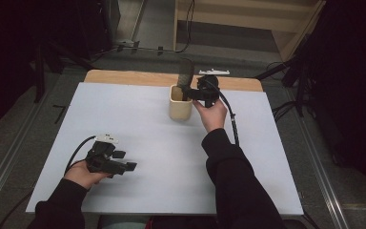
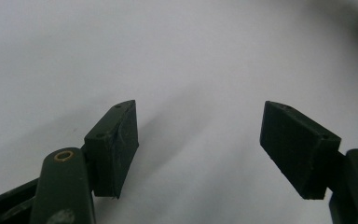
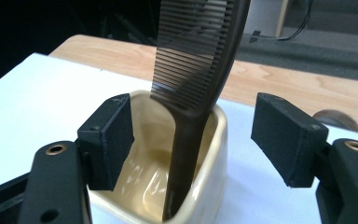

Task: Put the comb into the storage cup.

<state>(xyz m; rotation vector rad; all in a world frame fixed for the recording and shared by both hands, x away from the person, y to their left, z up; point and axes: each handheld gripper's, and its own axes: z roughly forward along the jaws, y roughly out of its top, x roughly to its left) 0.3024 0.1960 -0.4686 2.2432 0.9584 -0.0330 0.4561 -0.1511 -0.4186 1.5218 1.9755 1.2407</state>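
**Comb standing in the cup, both tongs open**

A white sheet covers my tabletop, with a strip of bare wood along the far edge and a dark room with grey floor all around it.

Down at about 8 o'clock on the sheet, my left tongs rest low in my left hand, pointing toward 3 o'clock. In the left gripper view the left tongs stand wide apart with only white sheet between the pads; they grip nothing.

Moving right, up toward 12 o'clock near the wooden strip, stands the cream cup. The dark comb stands in it handle down, teeth end rising above the rim and leaning a little. In the right gripper view the comb has its handle resting against the inside wall of the cup.

Just beside the cup, on its 3 o'clock side, my right hand holds the right tongs at the rim. The right tongs are spread wide, one pad on each side of the comb's handle and neither touching it, so the comb stands free in the cup.
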